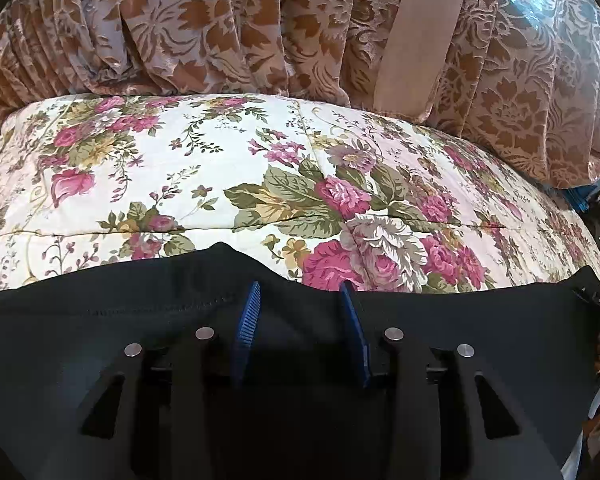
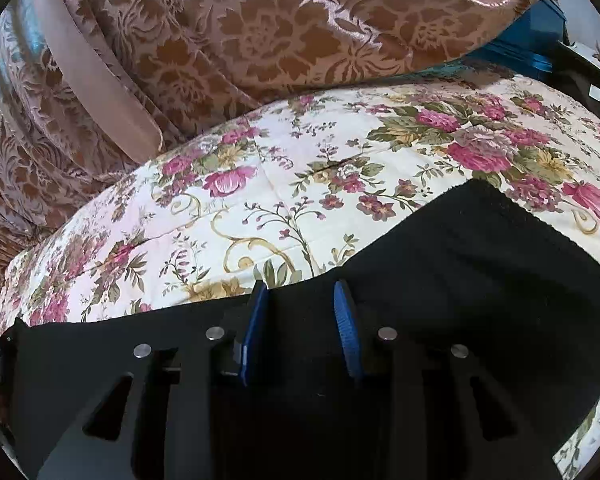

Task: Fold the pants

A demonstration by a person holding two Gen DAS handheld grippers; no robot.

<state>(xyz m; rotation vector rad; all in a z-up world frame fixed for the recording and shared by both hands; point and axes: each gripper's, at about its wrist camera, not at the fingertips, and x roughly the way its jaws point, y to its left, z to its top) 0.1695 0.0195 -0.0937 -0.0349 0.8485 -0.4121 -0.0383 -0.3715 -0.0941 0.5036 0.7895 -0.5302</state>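
Black pants (image 1: pixel 120 300) lie on a floral bedspread (image 1: pixel 180 168). In the left wrist view my left gripper (image 1: pixel 300 292) is open, its blue pads (image 1: pixel 249 316) spread over the pants' far edge, with a stitched hem to the left. In the right wrist view my right gripper (image 2: pixel 302 292) is open too, its blue pads (image 2: pixel 345 328) over the pants' (image 2: pixel 480 272) far edge. The black cloth rises in a hump at the right. Neither gripper holds the cloth.
Brown patterned curtains (image 1: pixel 240 20) hang behind the bed, also in the right wrist view (image 2: pixel 280 32). A blue box (image 2: pixel 540 36) stands at the far right. The bedspread (image 2: pixel 280 184) stretches beyond the pants.
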